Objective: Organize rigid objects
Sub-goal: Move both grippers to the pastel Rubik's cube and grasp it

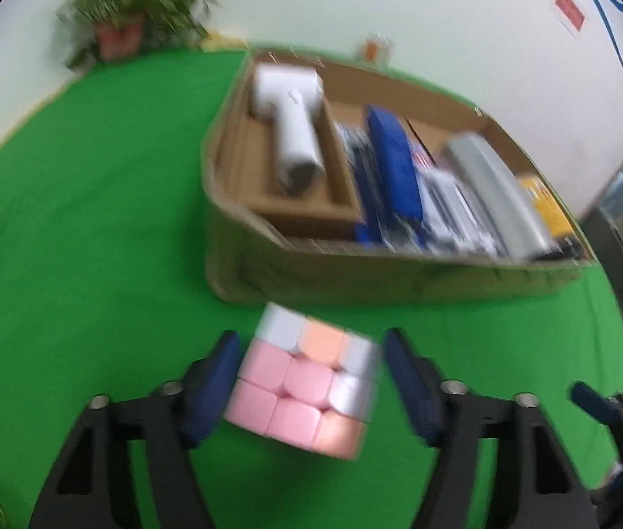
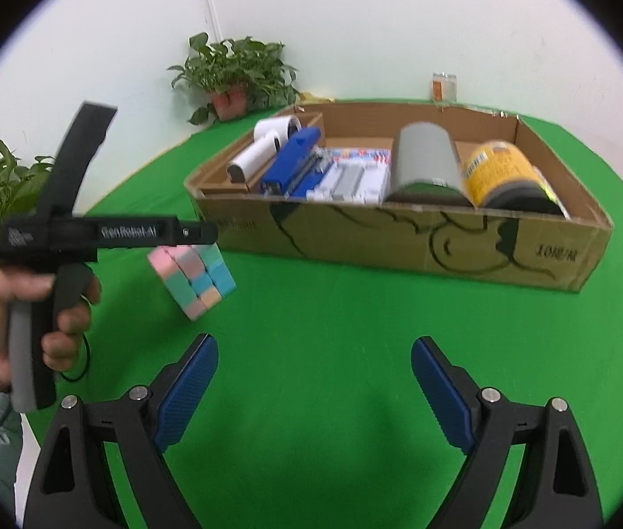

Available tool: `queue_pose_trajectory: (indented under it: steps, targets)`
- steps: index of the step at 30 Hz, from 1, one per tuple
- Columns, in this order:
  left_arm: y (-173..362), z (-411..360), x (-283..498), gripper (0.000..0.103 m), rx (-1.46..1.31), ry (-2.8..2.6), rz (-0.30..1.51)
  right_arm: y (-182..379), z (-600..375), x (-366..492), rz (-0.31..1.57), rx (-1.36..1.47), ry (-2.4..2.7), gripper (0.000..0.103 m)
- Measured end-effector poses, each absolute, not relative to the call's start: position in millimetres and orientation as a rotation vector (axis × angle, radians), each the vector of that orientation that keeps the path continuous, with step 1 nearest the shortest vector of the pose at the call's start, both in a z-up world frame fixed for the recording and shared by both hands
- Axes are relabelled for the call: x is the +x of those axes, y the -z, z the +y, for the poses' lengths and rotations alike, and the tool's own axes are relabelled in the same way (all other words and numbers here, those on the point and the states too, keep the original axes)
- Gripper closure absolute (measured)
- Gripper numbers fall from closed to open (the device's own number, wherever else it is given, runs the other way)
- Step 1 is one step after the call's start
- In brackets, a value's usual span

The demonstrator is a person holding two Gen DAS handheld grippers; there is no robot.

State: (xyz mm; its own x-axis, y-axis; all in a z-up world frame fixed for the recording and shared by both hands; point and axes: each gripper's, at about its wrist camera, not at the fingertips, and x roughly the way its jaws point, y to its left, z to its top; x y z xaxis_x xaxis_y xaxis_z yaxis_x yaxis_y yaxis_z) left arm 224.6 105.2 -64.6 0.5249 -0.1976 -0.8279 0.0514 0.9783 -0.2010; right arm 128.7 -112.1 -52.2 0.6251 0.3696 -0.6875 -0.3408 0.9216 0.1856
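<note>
motion blur smears the puzzle cube (image 1: 307, 374), so contact with the left gripper's pads (image 1: 212, 385) is unreadable

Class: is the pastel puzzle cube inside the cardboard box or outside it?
Outside. The cube sits tilted before the cardboard box's front wall, over the green cloth.

The counter (image 2: 355, 352) wears a matt green cloth, smooth and even. The box (image 2: 399, 238) is plain brown cardboard, dull and slightly creased, with black ink lines on its front. The puzzle cube (image 1: 307, 379) looks like smooth plastic in pastel tiles with a soft sheen. The stapler (image 2: 294, 161) is glossy blue plastic, the can (image 2: 505, 172) shiny yellow print. Gripper pads (image 2: 188, 392) show a ribbed blue rubbery texture on matt black frames.
</note>
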Motion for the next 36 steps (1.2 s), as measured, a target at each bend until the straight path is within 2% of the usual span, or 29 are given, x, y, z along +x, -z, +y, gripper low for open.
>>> queue_pose_trajectory:
  steps: [7, 12, 26, 28, 31, 36]
  targets:
    - [73.0, 31.6, 175.8, 0.045, -0.119, 0.302, 1.067, 68.2, -129.6, 100.5, 0.857, 0.015, -0.491, 0.013]
    - [78.1, -18.3, 143.4, 0.041, -0.276, 0.483, 1.13, 76.5, -143.8, 70.6, 0.893, -0.028, -0.559, 0.013]
    - [103.5, -29.8, 130.1, 0.041, -0.455, 0.561, 1.214, 84.3, -138.3, 60.5, 0.882, -0.111, -0.546, 0.015]
    - [106.3, -32.9, 131.0, 0.041, -0.465, 0.573, 1.215, 87.1, -132.5, 66.5, 0.878, -0.121, -0.543, 0.018]
    - [108.2, -27.2, 133.8, 0.044, -0.511, 0.603, 1.232, 95.1, -125.2, 76.2, 0.924, -0.163, -0.519, 0.04]
    - [103.2, -17.6, 133.7, 0.044, -0.514, 0.606, 1.204, 96.1, -120.7, 70.0, 0.929, -0.184, -0.474, 0.043]
